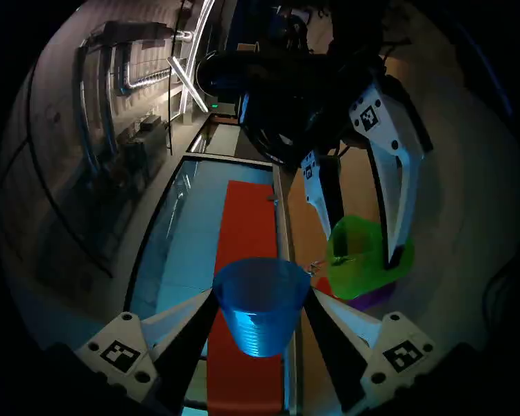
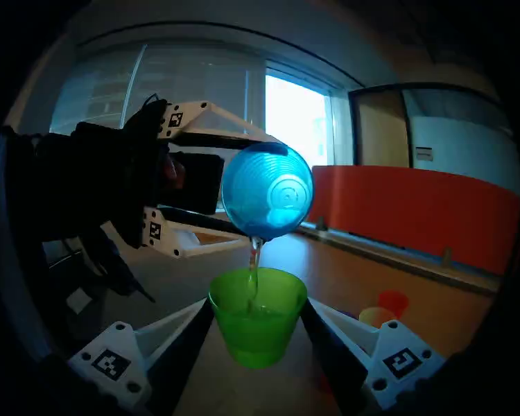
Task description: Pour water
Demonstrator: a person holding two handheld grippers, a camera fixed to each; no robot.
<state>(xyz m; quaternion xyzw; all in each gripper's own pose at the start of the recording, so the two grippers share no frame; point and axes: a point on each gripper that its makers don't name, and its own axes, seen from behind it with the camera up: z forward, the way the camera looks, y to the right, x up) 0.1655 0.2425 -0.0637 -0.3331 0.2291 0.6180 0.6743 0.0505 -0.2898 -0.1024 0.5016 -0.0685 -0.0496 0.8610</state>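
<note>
The left gripper [image 1: 261, 297] pinches a blue cup [image 1: 260, 329] between both fingers, one pressed on each side of its wall. In the right gripper view that cup is tipped far over, its ribbed bottom facing the camera, and a thin stream of water [image 2: 254, 263] runs from its lower rim. The right gripper [image 2: 258, 305] clamps a green cup [image 2: 256, 343] the same way, upright and directly below the blue cup. The stream lands inside it, and some water sits in it. The two cups are near each other but not touching. A dark-gloved hand [image 2: 100, 187] holds the left gripper. Beyond the green cup lies a wooden surface [image 2: 371, 270], where a small orange cup [image 2: 393, 301] and a yellow cup [image 2: 373, 317] stand off to the side. Behind them runs an orange panel [image 2: 426, 208], with a bright window [image 2: 295, 118] further back
</note>
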